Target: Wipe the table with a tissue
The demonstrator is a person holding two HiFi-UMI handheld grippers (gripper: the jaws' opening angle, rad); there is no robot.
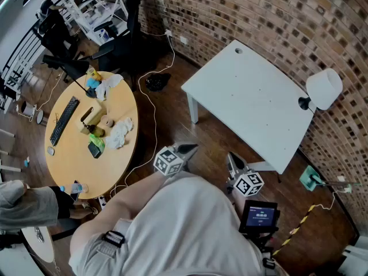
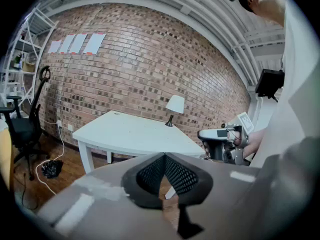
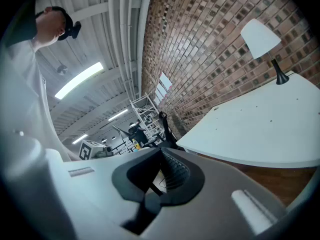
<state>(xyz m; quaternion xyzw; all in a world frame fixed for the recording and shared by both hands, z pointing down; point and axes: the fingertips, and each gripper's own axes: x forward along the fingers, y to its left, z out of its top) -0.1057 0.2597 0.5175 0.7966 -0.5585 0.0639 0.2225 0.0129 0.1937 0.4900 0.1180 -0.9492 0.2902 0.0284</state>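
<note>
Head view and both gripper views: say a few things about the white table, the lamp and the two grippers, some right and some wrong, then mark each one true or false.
1. The white table stands by the brick wall. True.
2. A lamp with a white shade stands at one corner of the white table. True.
3. The left gripper holds a tissue. False: it is shut with nothing between its jaws.
4. A keyboard lies on the white table. False: the keyboard lies on the round wooden table.
5. The right gripper is shut and empty. True.
</note>
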